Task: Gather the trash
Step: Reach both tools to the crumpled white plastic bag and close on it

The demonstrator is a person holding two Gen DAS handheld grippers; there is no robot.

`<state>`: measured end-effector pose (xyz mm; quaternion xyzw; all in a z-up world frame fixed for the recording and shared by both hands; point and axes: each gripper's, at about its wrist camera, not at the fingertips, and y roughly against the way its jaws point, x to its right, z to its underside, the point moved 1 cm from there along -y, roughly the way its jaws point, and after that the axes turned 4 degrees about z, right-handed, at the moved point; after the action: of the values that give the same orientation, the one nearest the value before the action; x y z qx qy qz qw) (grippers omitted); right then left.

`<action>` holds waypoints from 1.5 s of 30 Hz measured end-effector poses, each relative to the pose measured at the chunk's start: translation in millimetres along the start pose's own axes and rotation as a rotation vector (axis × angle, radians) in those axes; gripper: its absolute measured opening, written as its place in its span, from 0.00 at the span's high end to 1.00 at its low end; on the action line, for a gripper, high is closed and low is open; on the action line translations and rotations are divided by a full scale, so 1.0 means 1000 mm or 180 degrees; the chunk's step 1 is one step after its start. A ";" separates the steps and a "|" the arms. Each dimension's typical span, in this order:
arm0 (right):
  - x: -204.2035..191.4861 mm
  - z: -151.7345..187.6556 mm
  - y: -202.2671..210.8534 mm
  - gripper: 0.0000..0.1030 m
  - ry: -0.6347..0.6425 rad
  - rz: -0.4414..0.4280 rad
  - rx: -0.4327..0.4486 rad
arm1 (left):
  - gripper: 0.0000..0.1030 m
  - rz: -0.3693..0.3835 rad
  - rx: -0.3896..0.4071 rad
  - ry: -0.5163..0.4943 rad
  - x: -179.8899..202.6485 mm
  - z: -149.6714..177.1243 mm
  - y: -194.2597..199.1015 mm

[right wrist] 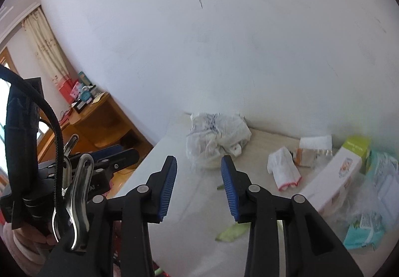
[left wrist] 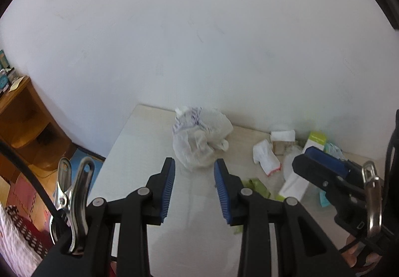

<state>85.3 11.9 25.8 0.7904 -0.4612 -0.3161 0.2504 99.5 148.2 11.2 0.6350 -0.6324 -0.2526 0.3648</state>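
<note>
Both your left hand-held gripper point(left wrist: 194, 187) and right hand-held gripper point(right wrist: 199, 186) hover apart and empty, so nothing's collected yet: crumpled plastic bag point(left wrist: 199, 139) mid-frame on the tabletop point(left wrist: 139, 152), wrappers point(right wrist: 366, 227) and boxes point(right wrist: 334, 177) cluttering the right.

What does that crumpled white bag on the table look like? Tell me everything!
The bag is thin, see-through white plastic, crumpled into a loose heap with purple print near its top. A knotted handle sticks out at its right. It sits on the pale table close to the white wall. Nothing else touches it.
</note>
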 end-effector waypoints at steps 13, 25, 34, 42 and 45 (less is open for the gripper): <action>0.018 -0.017 -0.074 0.52 -0.0532 0.0192 -0.0237 | 0.62 0.0107 -0.0187 -0.0130 -0.028 -0.030 -0.070; 0.043 -0.014 -0.135 0.48 -0.0816 0.0348 -0.0540 | 0.54 0.0264 -0.0446 -0.0112 -0.042 -0.038 -0.137; 0.050 -0.015 -0.174 0.47 -0.0716 0.0443 -0.0752 | 0.53 0.0391 -0.0682 -0.0011 -0.051 -0.034 -0.177; 0.053 -0.012 -0.206 0.47 -0.0506 0.0531 -0.0856 | 0.54 0.0395 -0.0856 0.0079 -0.057 -0.027 -0.204; 0.056 -0.010 -0.214 0.47 -0.0455 0.0530 -0.0877 | 0.54 0.0436 -0.0863 0.0112 -0.060 -0.026 -0.209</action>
<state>235.5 59.1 -129.8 0.6832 -0.4939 -0.4100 0.3482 244.5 197.6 -145.5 0.5396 -0.6279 -0.2989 0.4746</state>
